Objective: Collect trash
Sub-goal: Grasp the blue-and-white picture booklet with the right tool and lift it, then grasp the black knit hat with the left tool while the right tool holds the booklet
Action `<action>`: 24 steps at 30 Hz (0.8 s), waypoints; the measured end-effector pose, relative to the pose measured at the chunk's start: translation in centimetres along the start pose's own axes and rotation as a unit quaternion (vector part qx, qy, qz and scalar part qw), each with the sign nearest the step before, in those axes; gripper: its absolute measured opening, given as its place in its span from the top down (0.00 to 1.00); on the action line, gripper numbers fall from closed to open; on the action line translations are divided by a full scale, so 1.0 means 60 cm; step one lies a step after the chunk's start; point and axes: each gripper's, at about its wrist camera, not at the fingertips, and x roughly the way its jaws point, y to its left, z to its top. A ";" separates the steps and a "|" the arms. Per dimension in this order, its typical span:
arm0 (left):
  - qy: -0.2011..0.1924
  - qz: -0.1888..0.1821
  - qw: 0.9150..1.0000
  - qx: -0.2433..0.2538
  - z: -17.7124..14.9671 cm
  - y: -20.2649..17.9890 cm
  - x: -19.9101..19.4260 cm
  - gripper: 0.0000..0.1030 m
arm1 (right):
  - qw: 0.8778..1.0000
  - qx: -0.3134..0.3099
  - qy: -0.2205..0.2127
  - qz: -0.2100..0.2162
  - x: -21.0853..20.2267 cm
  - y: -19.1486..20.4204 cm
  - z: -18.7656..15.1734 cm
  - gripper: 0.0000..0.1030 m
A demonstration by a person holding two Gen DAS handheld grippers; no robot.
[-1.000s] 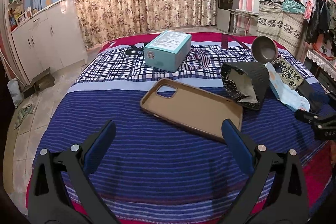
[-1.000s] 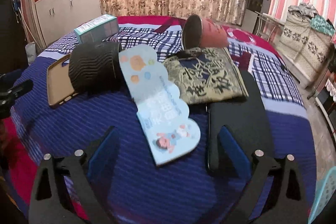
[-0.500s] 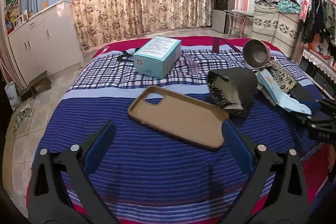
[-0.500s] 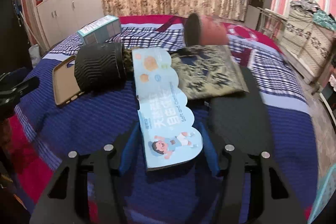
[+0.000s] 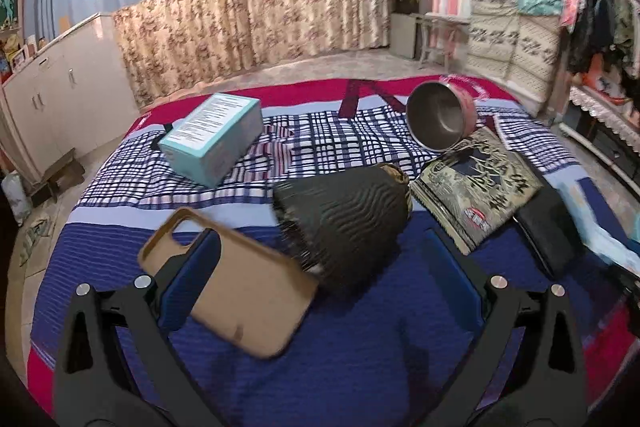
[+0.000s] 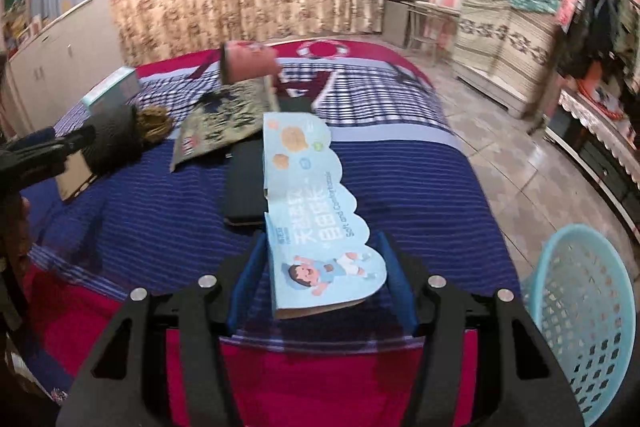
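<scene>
My right gripper [image 6: 322, 283] is shut on a light-blue cloud-shaped card package [image 6: 316, 227] and holds it lifted above the bed's near edge. A light-blue plastic basket [image 6: 584, 311] stands on the floor to its right. My left gripper [image 5: 320, 271] is open and empty, low over the blue striped bedspread [image 5: 360, 339]. Between and ahead of its fingers lie a tan phone case [image 5: 232, 283] and a black ribbed paper cup sleeve [image 5: 348, 219]. The sleeve also shows in the right wrist view [image 6: 114, 139].
A teal box [image 5: 216, 139], a pink metal bowl on its side [image 5: 440, 119], a patterned pouch [image 5: 476, 187] and a black flat case [image 5: 548, 231] lie on the bed. White cabinets [image 5: 60, 107] stand left, a clothes rack [image 5: 600, 27] right.
My right gripper closed on the blue card package, lifted it off the bed and swung right toward the basket. My left gripper moved forward over the phone case, still open.
</scene>
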 end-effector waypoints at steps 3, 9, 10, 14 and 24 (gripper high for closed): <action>0.015 0.017 1.000 -0.017 0.011 -0.024 0.030 0.06 | 1.000 0.012 -0.008 0.001 -0.005 -0.015 0.003 0.45; 0.049 0.067 0.995 -0.047 0.026 -0.033 0.082 0.06 | 0.999 0.031 -0.013 0.004 -0.007 -0.033 0.003 0.46; 0.055 0.070 0.995 -0.049 0.026 -0.031 0.089 0.07 | 0.999 0.031 -0.011 0.005 -0.005 -0.032 0.002 0.46; 0.070 0.044 0.995 -0.058 0.023 -0.027 0.096 0.23 | 1.000 0.026 0.005 0.005 0.010 -0.027 -0.004 0.46; 0.068 -0.001 0.997 -0.025 0.009 -0.014 0.062 0.52 | 0.999 0.032 0.043 0.007 0.034 -0.037 -0.026 0.46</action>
